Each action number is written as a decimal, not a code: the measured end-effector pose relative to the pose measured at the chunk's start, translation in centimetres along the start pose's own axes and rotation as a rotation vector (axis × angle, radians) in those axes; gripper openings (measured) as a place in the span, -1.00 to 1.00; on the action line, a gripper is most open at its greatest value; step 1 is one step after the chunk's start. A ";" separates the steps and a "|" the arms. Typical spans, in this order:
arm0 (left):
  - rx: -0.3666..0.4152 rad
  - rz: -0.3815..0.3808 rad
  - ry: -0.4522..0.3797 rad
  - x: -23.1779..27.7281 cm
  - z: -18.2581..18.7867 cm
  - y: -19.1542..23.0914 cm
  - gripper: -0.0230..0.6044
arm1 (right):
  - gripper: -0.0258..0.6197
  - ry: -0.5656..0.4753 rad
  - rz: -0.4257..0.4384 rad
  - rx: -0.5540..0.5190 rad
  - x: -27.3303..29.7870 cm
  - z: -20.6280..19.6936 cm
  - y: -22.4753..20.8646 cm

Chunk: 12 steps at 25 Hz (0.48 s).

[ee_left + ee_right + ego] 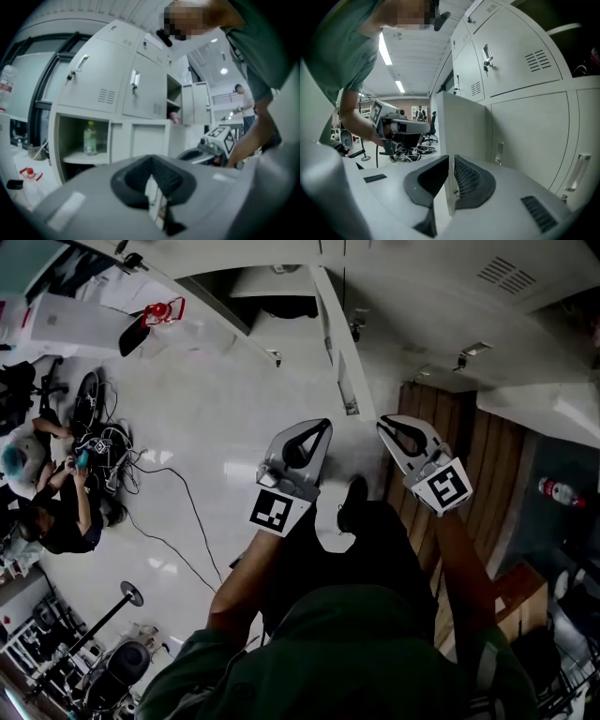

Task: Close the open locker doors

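Pale metal fills the view: a bank of lockers (525, 61) ahead, with one open locker door (461, 136) jutting edge-on toward the person. Both forearms reach forward and down, side by side. The right gripper (450, 164) has its fingers clenched on the door's thin free edge, which runs down between the pads. The left gripper (151, 161) is near it on the door's other side, fingers pressed together, with nothing clearly held. Below is a glossy white floor (216, 427), with wooden slats (469, 456) at the right and cables (141, 465) and seated people (47, 493) far left. A green bottle (89, 138) stands in an open lower compartment.
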<state>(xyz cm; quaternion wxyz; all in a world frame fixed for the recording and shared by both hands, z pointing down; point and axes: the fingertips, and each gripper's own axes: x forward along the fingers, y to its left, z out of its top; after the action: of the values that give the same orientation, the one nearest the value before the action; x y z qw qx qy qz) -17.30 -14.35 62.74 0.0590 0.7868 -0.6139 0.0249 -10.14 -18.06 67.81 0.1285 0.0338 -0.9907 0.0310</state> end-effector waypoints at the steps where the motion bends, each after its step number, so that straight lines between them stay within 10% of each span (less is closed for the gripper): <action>1: 0.001 -0.003 0.002 0.1 -0.8 -0.2 -0.93 | -0.90 -0.001 0.014 -0.004 0.2 -0.7 0.2; 12: -0.001 -0.016 0.010 0.1 -5.5 -0.7 -0.93 | -0.89 0.008 0.065 -0.044 2.9 -3.6 1.5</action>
<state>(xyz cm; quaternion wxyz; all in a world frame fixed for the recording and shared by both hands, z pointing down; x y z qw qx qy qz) -16.42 -13.64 68.14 0.0627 0.7914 -0.6074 0.0282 -12.16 -16.51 71.93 0.1320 -0.0013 -0.9912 0.0133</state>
